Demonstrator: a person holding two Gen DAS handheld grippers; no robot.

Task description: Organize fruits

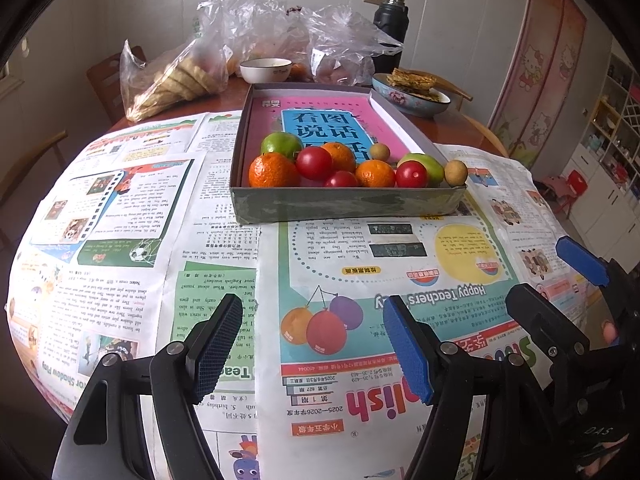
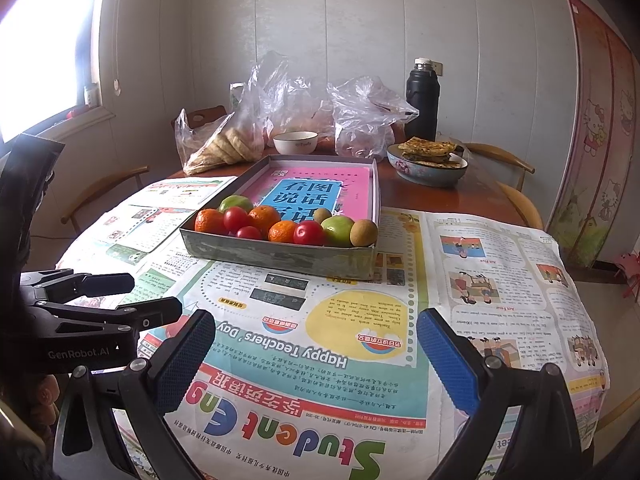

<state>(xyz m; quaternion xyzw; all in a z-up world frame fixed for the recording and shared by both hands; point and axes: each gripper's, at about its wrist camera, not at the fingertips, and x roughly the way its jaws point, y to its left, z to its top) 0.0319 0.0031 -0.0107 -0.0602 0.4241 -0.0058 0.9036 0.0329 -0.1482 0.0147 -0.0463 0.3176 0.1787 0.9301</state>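
A shallow grey box (image 1: 344,204) (image 2: 280,258) with a pink book inside holds mixed fruit along its near wall: oranges (image 1: 273,171) (image 2: 209,221), red tomatoes (image 1: 314,163) (image 2: 308,233), green apples (image 1: 281,145) (image 2: 338,230) and small brown kiwis (image 1: 455,172) (image 2: 363,233). My left gripper (image 1: 316,346) is open and empty, low over the newspaper in front of the box. My right gripper (image 2: 316,362) is open and empty, also short of the box. Each gripper shows in the other's view: the right (image 1: 560,284), the left (image 2: 154,298).
Newspapers (image 1: 140,248) (image 2: 480,300) cover the round wooden table. Behind the box stand plastic bags of food (image 1: 176,76) (image 2: 224,144), a white bowl (image 1: 265,69) (image 2: 295,142), a blue bowl of flatbread (image 1: 412,94) (image 2: 428,162) and a black thermos (image 1: 391,26) (image 2: 422,100). Chairs surround the table.
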